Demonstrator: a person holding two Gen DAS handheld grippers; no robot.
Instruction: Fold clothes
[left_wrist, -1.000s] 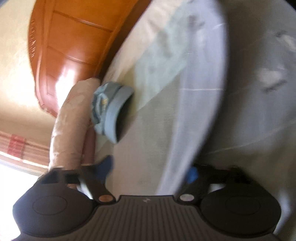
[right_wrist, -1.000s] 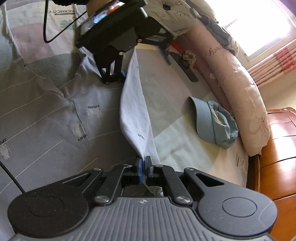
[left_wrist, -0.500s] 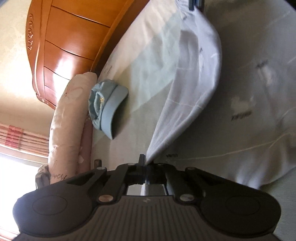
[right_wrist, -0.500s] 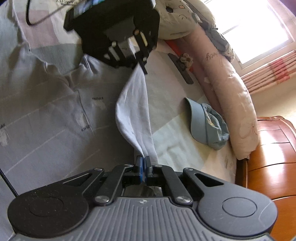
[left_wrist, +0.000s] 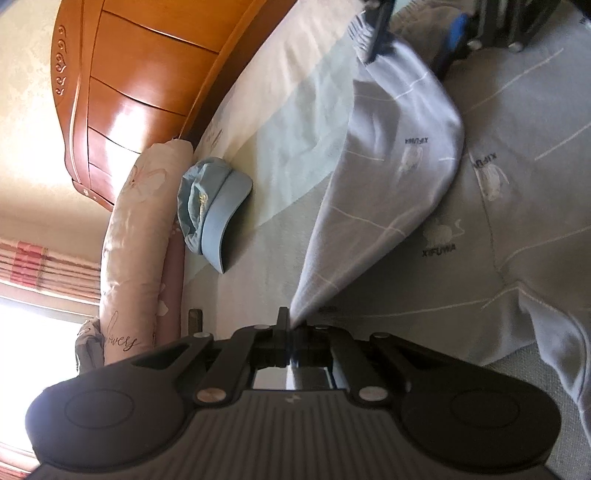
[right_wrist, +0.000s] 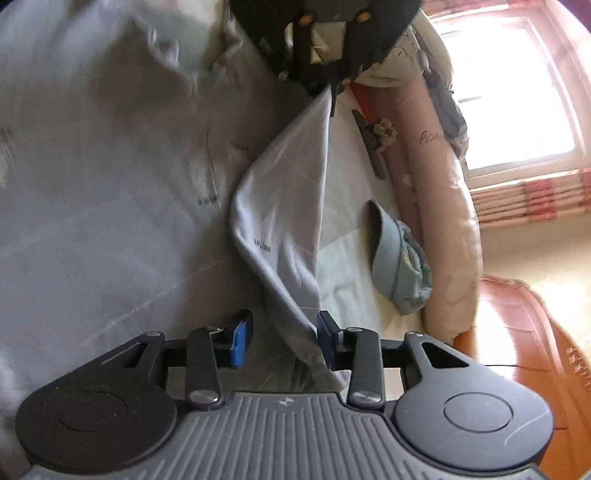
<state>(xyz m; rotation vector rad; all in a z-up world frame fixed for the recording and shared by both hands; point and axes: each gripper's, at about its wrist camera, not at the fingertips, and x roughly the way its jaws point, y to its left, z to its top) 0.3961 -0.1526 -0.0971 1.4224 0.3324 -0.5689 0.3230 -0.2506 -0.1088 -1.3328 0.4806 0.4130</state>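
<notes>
Mid-fold: left gripper (left_wrist: 290, 325) pinches the shirt (left_wrist: 388, 177) edge, right gripper (right_wrist: 282, 338) opening around it; next, lay it flat.

**Right jaws opening around the lifted fabric**

Your right gripper (right_wrist: 282, 338) is opening, blue pads apart; a fold of the pale grey printed cotton garment (right_wrist: 284, 206) hangs between them, against the right pad. Your left gripper (right_wrist: 330, 92) pinches its far end. Light blue cloth cap (right_wrist: 397, 258) lies beside the pink floral bolster (right_wrist: 454, 229).

bare bedsheet (left_wrist: 280, 155) open beside raised shirt flap (left_wrist: 388, 177), cap (left_wrist: 214, 206) and bolster (left_wrist: 140, 236) bordering
</notes>
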